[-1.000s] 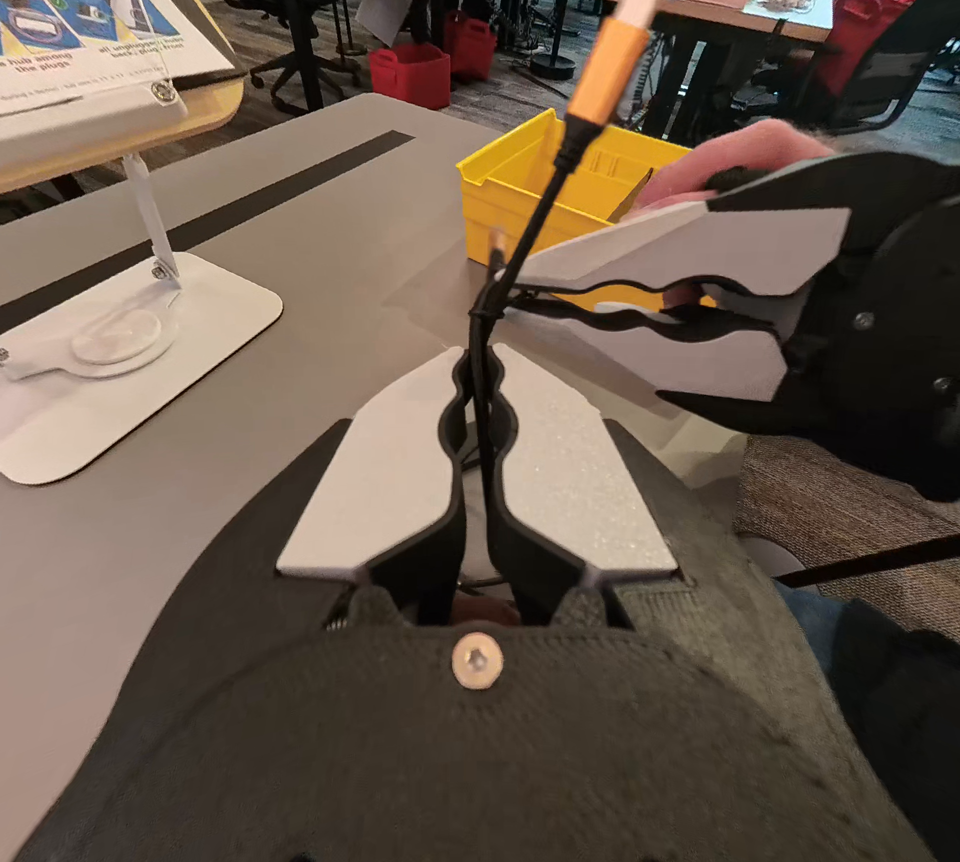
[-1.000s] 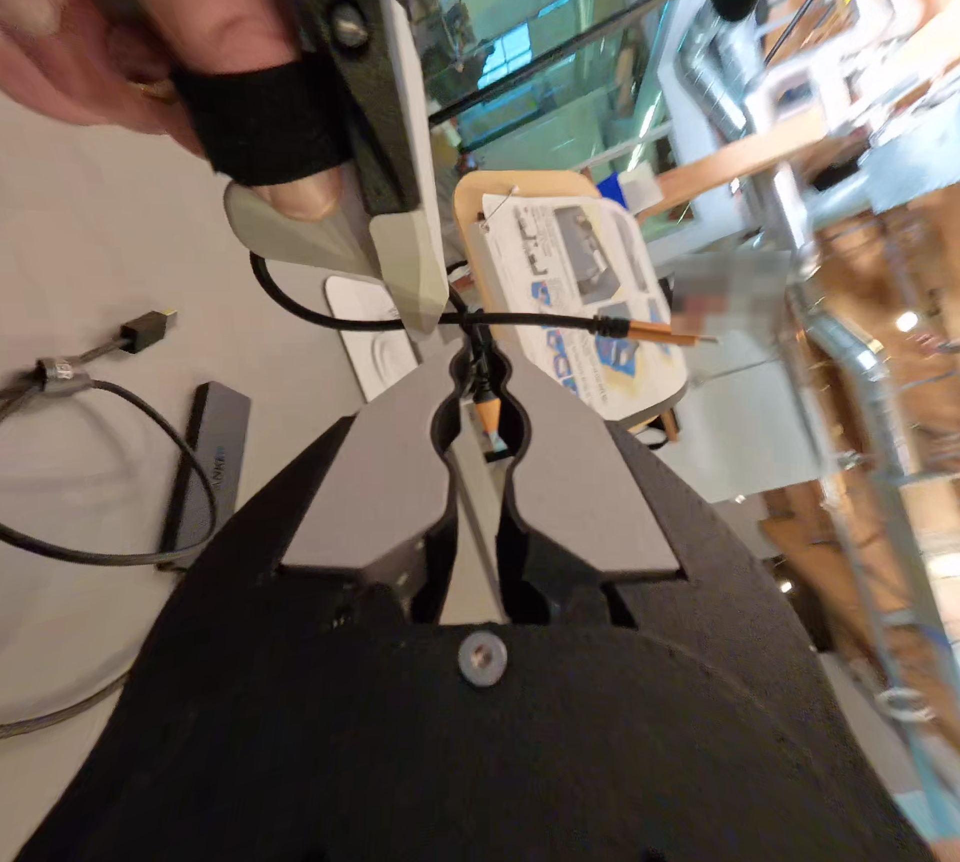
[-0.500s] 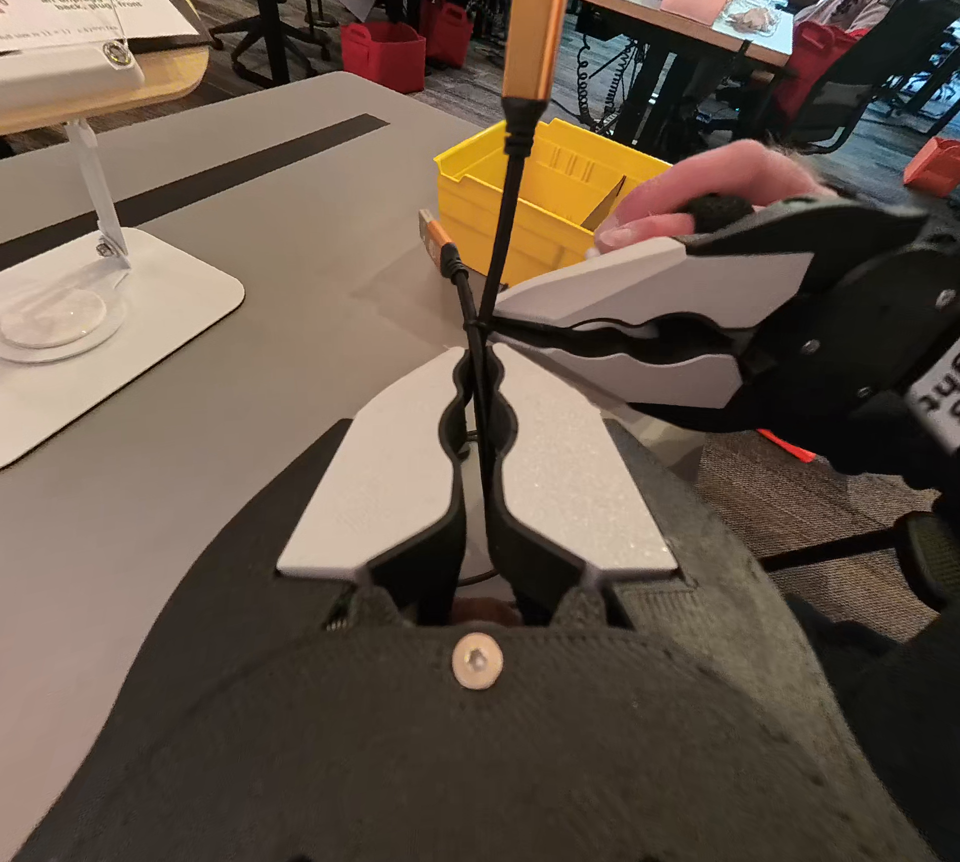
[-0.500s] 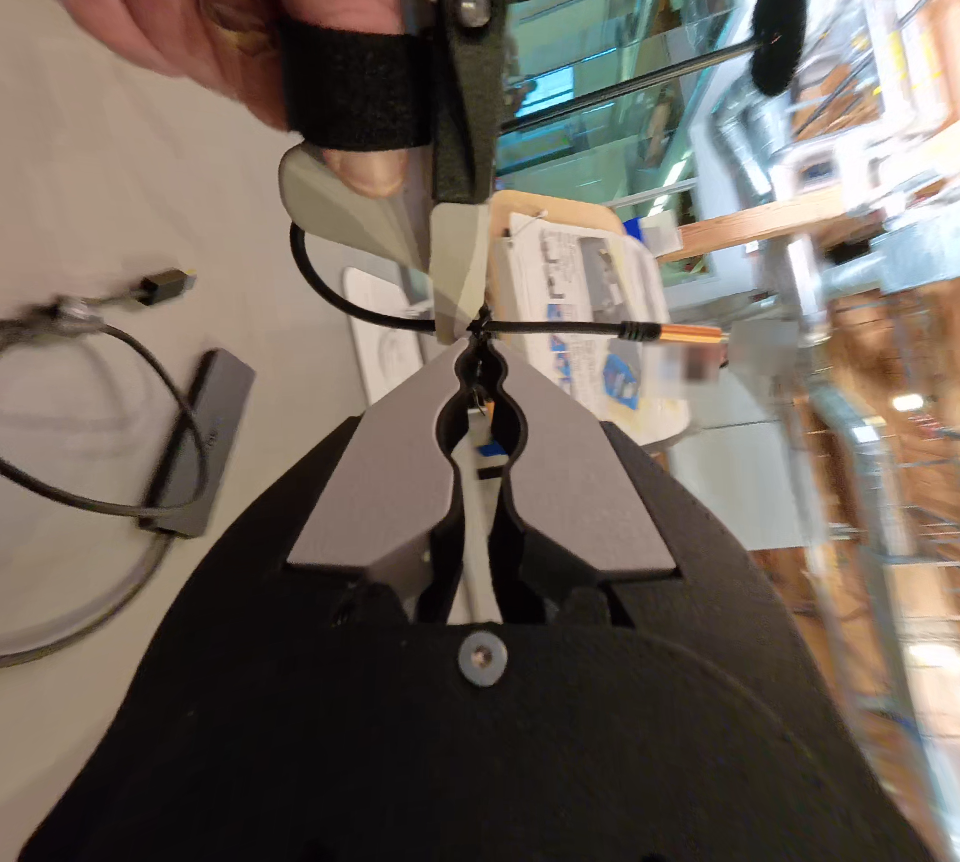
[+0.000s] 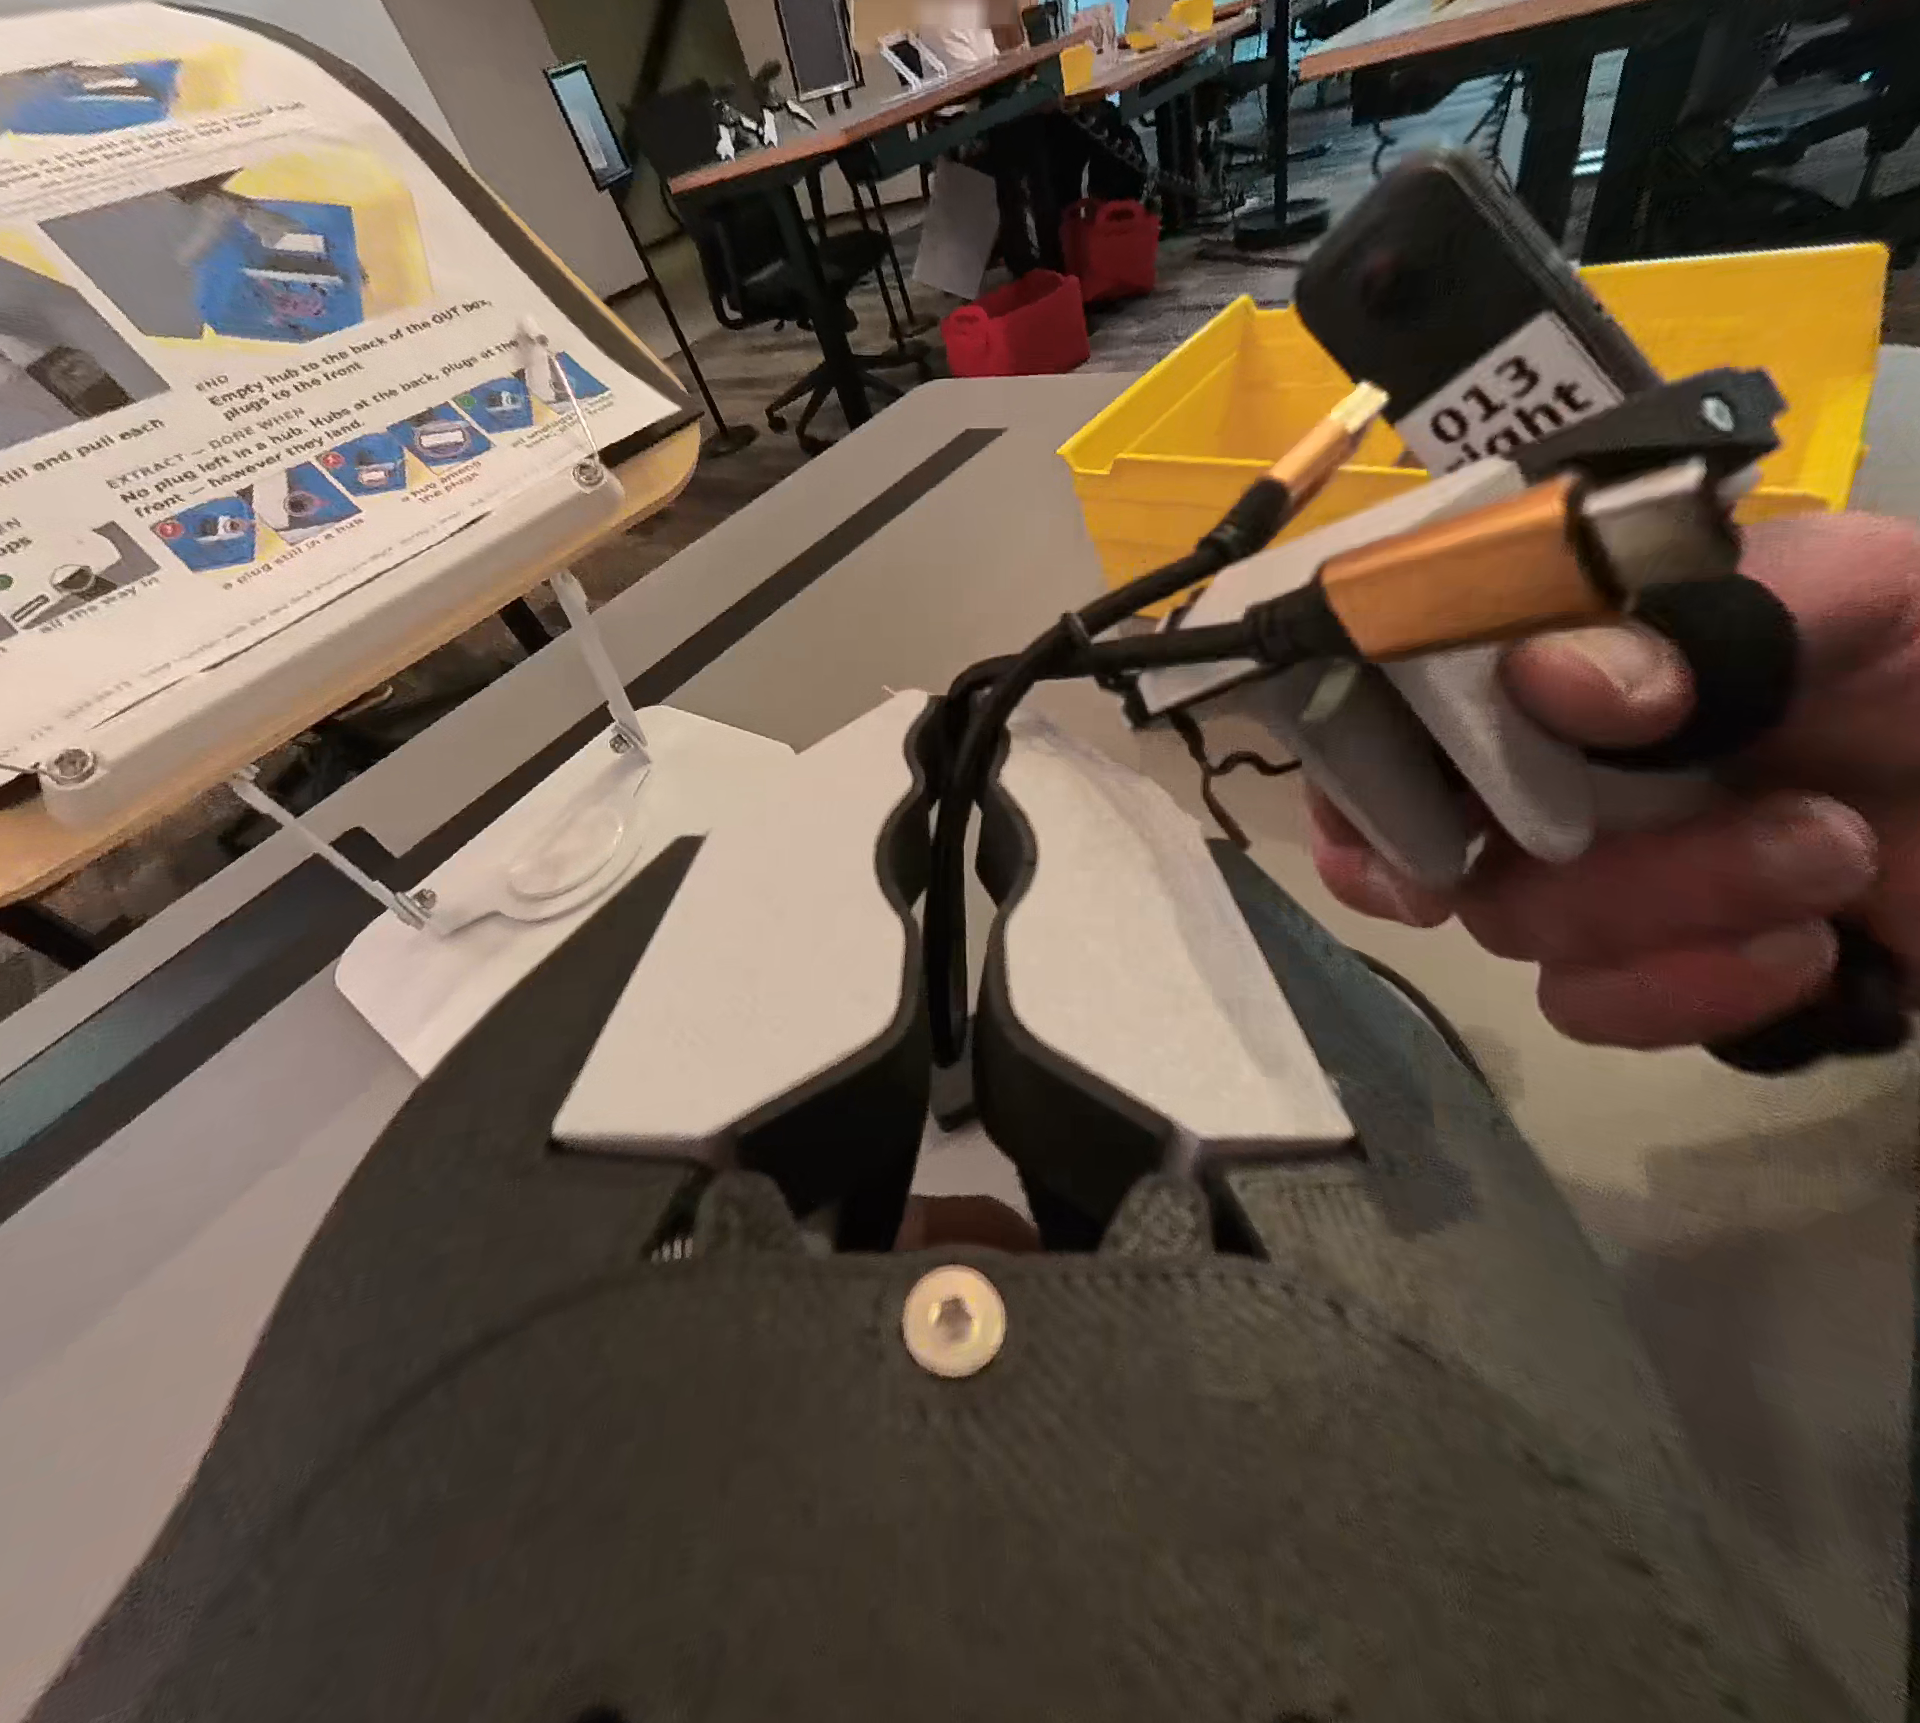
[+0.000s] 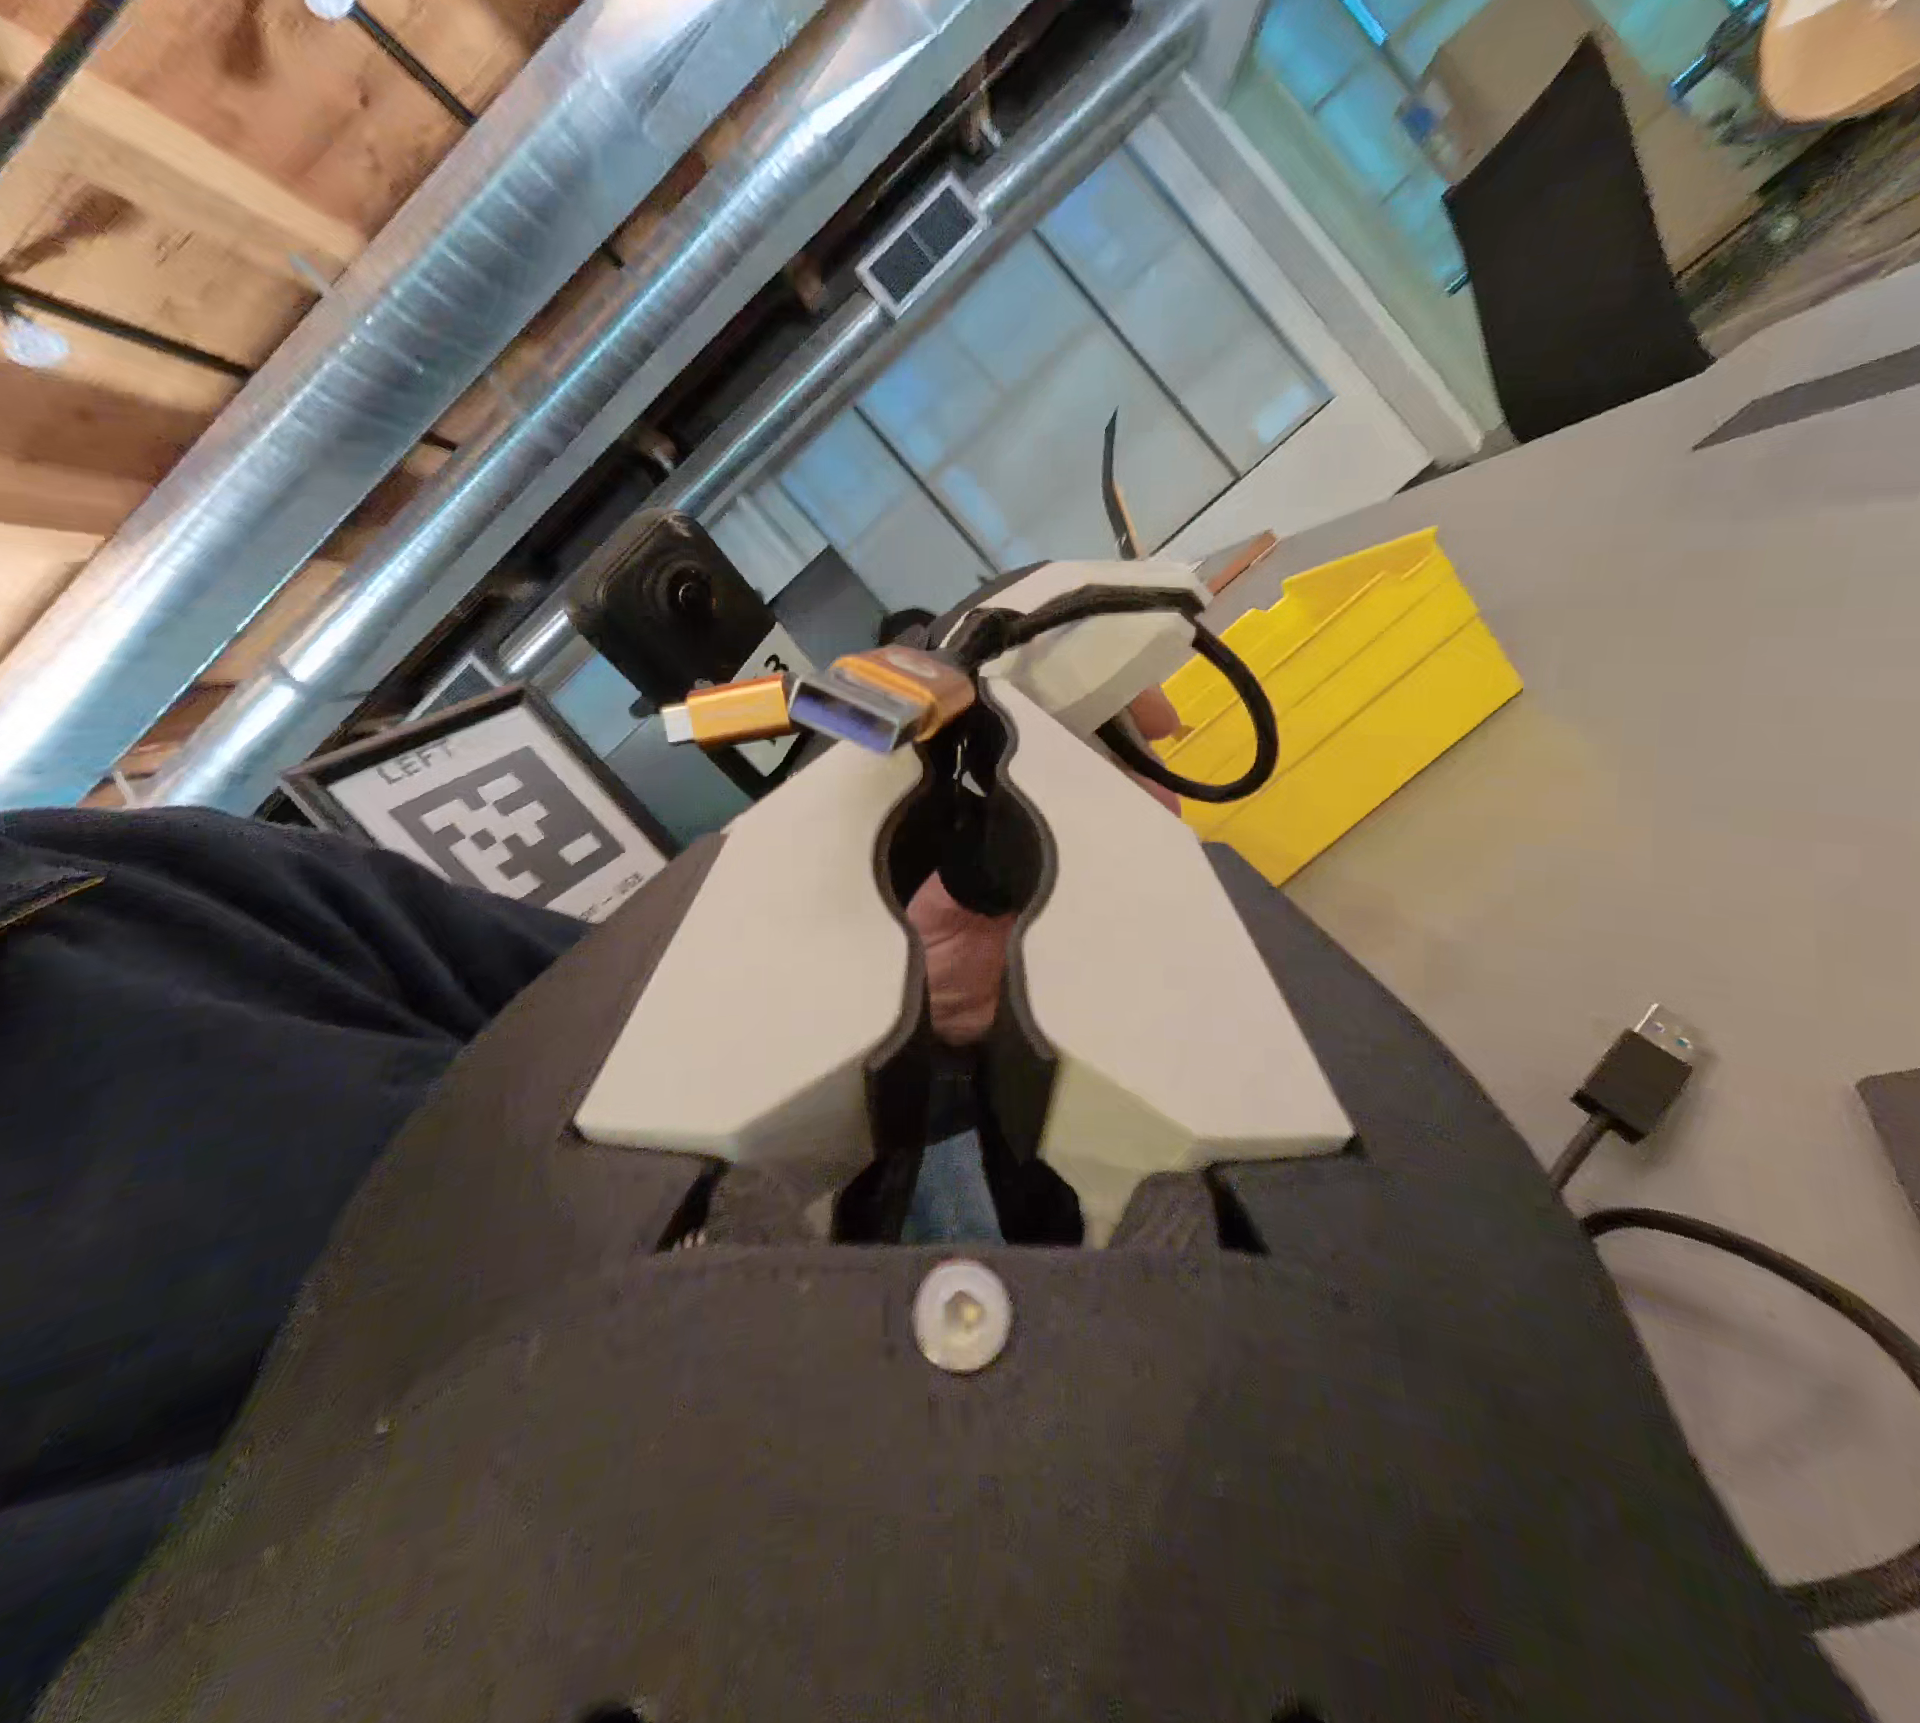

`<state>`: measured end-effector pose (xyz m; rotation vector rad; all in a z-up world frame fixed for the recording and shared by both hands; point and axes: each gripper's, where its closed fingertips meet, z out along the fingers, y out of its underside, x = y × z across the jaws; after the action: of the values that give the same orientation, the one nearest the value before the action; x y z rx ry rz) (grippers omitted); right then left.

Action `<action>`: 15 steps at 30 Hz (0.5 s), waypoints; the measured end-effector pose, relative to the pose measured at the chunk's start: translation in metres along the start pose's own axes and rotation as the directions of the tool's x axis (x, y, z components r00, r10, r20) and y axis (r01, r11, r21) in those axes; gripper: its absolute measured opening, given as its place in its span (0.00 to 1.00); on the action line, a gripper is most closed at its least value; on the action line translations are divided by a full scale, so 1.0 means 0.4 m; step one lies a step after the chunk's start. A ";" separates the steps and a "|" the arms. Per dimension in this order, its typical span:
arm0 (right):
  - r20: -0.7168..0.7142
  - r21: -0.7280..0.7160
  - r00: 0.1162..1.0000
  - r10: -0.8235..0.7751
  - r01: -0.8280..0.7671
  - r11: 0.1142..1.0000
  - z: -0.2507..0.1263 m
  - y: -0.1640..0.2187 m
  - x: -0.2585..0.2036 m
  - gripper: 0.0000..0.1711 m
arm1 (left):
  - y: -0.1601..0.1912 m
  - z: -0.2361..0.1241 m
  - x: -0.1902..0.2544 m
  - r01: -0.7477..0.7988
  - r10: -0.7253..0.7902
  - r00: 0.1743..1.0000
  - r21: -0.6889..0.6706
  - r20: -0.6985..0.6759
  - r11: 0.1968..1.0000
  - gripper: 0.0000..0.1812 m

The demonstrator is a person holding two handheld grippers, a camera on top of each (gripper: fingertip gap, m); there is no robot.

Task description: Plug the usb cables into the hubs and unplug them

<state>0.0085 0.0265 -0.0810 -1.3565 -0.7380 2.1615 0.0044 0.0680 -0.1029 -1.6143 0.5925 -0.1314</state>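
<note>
Left gripper (image 5: 951,738) fingers pinched on short black USB cable (image 5: 954,852). Right gripper (image 6: 951,728) fingers clamped on same cable beside orange plugs (image 6: 904,691), above grey bench (image 6: 1714,738), near yellow bin (image 5: 1195,468).

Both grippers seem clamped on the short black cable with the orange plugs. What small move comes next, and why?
Probably open the left gripper and let the right gripper carry the short black cable. Both are shut on its folded middle, and its orange plugs hang in the air, so neither can be aimed at a hub.
</note>
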 end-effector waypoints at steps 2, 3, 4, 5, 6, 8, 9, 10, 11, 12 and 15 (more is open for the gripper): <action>0.011 0.042 1.000 0.026 -0.027 0.999 0.000 -0.006 0.004 0.00 | 0.010 -0.002 -0.001 0.022 -0.022 1.000 -0.006 -0.007 1.000 0.01; 0.024 0.051 0.999 0.036 -0.038 0.998 -0.002 -0.011 0.005 0.00 | 0.010 -0.003 -0.001 0.037 -0.038 0.999 -0.008 -0.013 0.999 0.01; 0.005 0.035 1.000 0.005 -0.006 0.999 -0.002 -0.009 0.011 0.00 | 0.012 -0.004 -0.004 0.057 -0.057 0.998 -0.015 -0.015 0.998 0.02; -0.039 0.005 0.997 -0.065 0.065 0.998 -0.001 -0.003 0.021 0.03 | 0.015 -0.004 -0.007 0.082 -0.083 0.996 -0.023 -0.023 0.996 0.02; -0.084 -0.024 0.986 -0.143 0.141 0.990 -0.002 -0.002 0.028 0.07 | 0.017 -0.004 -0.008 0.114 -0.115 0.993 -0.025 -0.035 0.993 0.02; -0.153 -0.125 0.930 -0.333 0.316 0.941 -0.004 0.003 0.033 0.08 | 0.018 -0.006 -0.013 0.169 -0.171 0.984 -0.025 -0.050 0.985 0.01; -0.186 -0.179 0.882 -0.433 0.403 0.897 -0.007 0.002 0.036 0.05 | 0.015 -0.007 -0.013 0.192 -0.193 0.979 -0.023 -0.059 0.981 0.01; -0.200 -0.213 0.843 -0.499 0.459 0.862 -0.008 0.000 0.035 0.05 | 0.012 -0.007 -0.013 0.216 -0.216 0.974 -0.019 -0.072 0.976 0.01; -0.199 -0.237 0.821 -0.535 0.489 0.839 -0.007 0.000 0.031 0.05 | 0.009 -0.007 -0.010 0.233 -0.234 0.968 -0.014 -0.089 0.972 0.01; -0.192 -0.248 0.810 -0.555 0.507 0.826 -0.005 -0.001 0.028 0.06 | 0.005 -0.006 -0.006 0.240 -0.239 0.965 -0.007 -0.104 0.971 0.02; -0.198 -0.227 0.808 -0.555 0.514 0.828 -0.008 -0.020 0.024 0.13 | 0.003 -0.004 0.004 0.242 -0.241 0.963 -0.004 -0.123 0.970 0.01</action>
<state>0.0086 0.0393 -0.0832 -1.2757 -1.0618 1.4735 0.0047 0.0658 -0.1040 -1.6722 0.4852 -0.4165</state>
